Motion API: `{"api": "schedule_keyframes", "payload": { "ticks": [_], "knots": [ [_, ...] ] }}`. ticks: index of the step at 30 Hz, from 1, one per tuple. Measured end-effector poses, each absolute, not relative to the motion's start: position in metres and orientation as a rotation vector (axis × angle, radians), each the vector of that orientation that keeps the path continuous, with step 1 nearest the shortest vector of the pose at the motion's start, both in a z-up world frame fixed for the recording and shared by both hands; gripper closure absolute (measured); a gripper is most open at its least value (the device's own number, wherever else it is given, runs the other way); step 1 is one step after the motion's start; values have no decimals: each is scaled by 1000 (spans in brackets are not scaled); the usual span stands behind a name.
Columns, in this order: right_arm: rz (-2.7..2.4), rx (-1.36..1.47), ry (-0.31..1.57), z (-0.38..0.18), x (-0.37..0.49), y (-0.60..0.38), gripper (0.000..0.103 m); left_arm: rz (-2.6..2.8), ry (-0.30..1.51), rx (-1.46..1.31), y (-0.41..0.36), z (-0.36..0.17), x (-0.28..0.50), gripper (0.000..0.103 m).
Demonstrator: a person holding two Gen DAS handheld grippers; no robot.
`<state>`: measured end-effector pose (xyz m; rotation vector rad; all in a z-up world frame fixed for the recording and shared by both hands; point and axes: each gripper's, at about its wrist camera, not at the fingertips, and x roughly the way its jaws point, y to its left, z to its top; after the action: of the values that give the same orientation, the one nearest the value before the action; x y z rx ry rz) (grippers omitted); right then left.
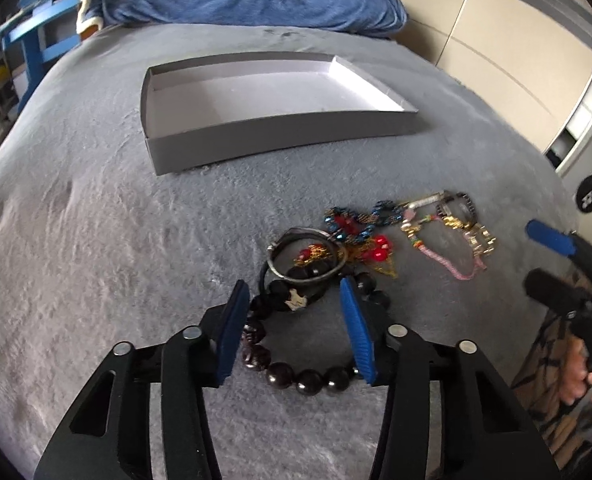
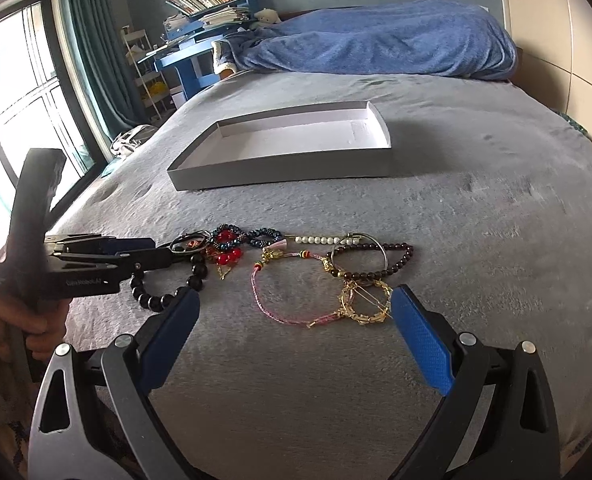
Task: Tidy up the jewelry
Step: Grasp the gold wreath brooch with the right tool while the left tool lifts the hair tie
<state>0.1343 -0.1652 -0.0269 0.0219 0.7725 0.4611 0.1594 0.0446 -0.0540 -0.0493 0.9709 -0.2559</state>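
A pile of jewelry lies on the grey bed cover. My left gripper [image 1: 293, 286] is open, its blue fingers either side of a black bead bracelet [image 1: 296, 376], close over it. A metal bangle [image 1: 306, 256] lies just beyond, then red and blue beaded pieces [image 1: 360, 226] and a pink cord bracelet [image 1: 462, 268]. My right gripper [image 2: 296, 296] is open and empty, low over the cover, near the pink cord bracelet [image 2: 283, 312] and a gold chain bracelet [image 2: 366, 300]. A dark red bead bracelet [image 2: 392, 260] lies behind. The grey box tray [image 1: 279, 136] [image 2: 279, 172] stands empty farther back.
A blue blanket [image 2: 376, 40] lies heaped at the head of the bed. A blue desk with books [image 2: 199, 20] and a window [image 2: 19, 80] are to the left. Wardrobe doors [image 1: 496, 40] stand to the right. The left gripper shows in the right wrist view [image 2: 151, 250].
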Motion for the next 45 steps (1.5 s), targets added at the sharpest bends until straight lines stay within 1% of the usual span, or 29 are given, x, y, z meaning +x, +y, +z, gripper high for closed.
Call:
{"api": "schedule_keyframes", "payload": {
  "ticks": [1, 3, 5, 6, 8, 13, 18, 22, 26, 30, 33, 34, 35, 45],
  "knots": [
    [460, 21, 772, -27, 135, -165, 8, -245, 974, -45, 45, -56, 160, 64],
    [453, 19, 774, -28, 136, -167, 8, -222, 976, -53, 50, -57, 162, 80],
    [438, 18, 775, -28, 138, -170, 8, -217, 966, -70, 55, -54, 162, 89],
    [430, 18, 776, -29, 139, -171, 8, -220, 956, -75, 56, -52, 161, 92],
    [406, 22, 782, -31, 142, -176, 8, -228, 944, -74, 55, -49, 160, 94],
    [357, 35, 818, -40, 151, -187, 9, -231, 897, -71, 53, -38, 157, 95],
    [334, 54, 836, -44, 160, -195, 21, -212, 806, -136, 70, -18, 153, 94],
    [324, 38, 874, -51, 168, -194, 24, -199, 769, -184, 82, -9, 151, 94],
    [328, 15, 910, -60, 173, -189, 34, -192, 743, -213, 89, -3, 149, 94],
    [309, -4, 907, -63, 180, -187, 37, -200, 742, -217, 91, -2, 149, 94],
    [305, -9, 927, -69, 187, -186, 49, -211, 739, -212, 89, -1, 149, 94],
    [311, -2, 932, -71, 187, -187, 58, -214, 738, -211, 88, 0, 149, 94],
    [317, 2, 933, -71, 187, -187, 63, -214, 736, -211, 88, 0, 148, 94],
    [397, 83, 882, -44, 169, -194, 63, -210, 724, -220, 93, 4, 148, 94]
  ]
}}
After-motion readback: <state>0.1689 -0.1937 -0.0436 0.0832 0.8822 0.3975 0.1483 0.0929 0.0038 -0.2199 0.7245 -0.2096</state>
